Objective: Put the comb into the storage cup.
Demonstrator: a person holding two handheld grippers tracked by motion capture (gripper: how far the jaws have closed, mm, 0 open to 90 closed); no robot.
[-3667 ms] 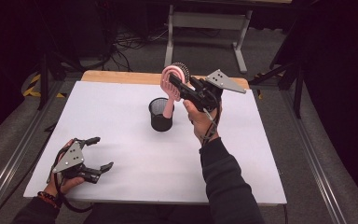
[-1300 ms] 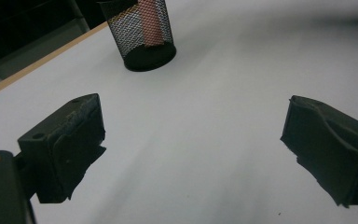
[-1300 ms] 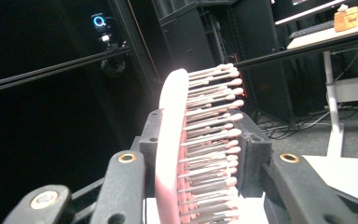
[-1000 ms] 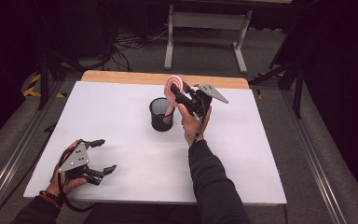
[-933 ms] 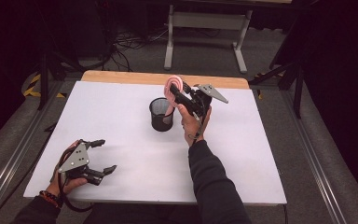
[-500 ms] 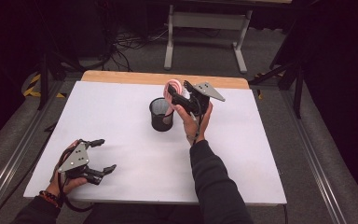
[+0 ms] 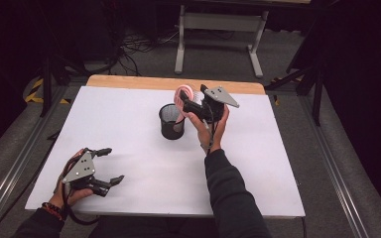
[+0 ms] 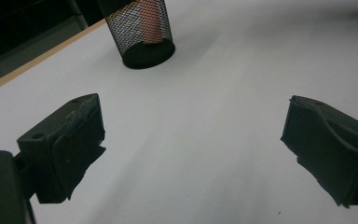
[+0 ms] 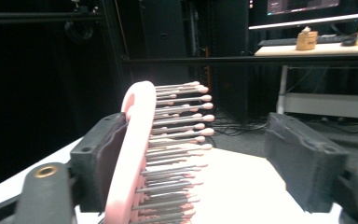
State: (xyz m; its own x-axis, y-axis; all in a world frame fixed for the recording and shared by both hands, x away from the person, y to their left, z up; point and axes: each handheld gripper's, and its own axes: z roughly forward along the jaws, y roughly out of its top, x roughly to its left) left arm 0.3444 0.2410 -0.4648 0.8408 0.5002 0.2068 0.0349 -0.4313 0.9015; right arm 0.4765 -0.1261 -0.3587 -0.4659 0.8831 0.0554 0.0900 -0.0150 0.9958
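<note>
Right gripper (image 7: 191, 105) fingers have just been opening, releasing the pink hairbrush (image 7: 182, 94) into the mesh cup (image 7: 171, 121); left gripper (image 7: 99, 166) idles, spread wide.

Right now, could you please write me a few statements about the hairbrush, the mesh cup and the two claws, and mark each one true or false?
1. The pink plastic hairbrush stands handle-down in the black wire-mesh cup. True.
2. The right claw is clamped tight on the brush. False: its jaws have just been opening; the brush's back rests against one jaw, and a gap separates its bristles from the other jaw.
3. The left claw holds the mesh cup. False: it is open with nothing between its jaws, near the front left of the white table.
4. The mesh cup stands upright. True.
</note>
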